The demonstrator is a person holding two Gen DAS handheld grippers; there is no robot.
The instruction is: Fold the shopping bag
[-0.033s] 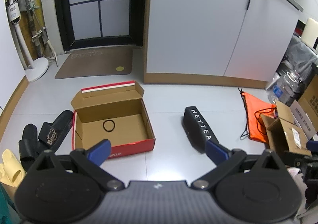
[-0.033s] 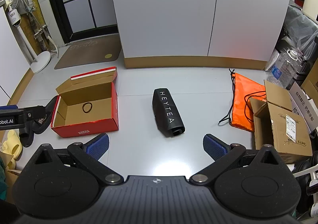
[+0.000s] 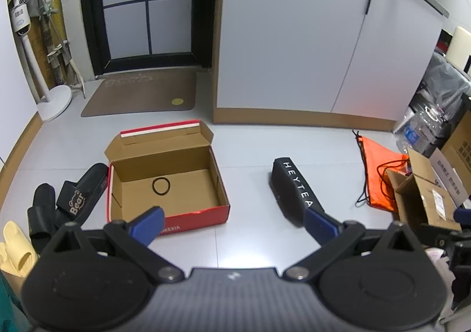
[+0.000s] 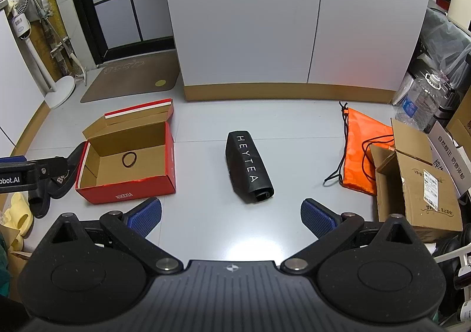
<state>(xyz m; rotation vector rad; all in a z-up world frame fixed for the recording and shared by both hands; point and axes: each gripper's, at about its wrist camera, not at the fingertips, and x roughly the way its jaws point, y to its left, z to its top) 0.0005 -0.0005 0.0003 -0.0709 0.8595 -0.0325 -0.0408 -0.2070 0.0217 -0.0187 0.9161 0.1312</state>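
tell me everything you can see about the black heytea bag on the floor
The black HEYTEA bag is rolled or folded into a compact, elongated bundle, matte and fabric-like, with white capital letters running along its top face. It lies flat on the grey floor, its near end showing an open, tube-like mouth. It sits between the red shoebox and the orange drawstring bag, touching neither. Both grippers, left and right, are open and hold nothing; only the floor touches the bag.

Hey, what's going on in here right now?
A person holds two grippers above a grey floor, both open and empty. The left gripper and right gripper face a rolled black HEYTEA bag, untouched between an open red shoebox and a flat orange drawstring bag. Folding has not started.
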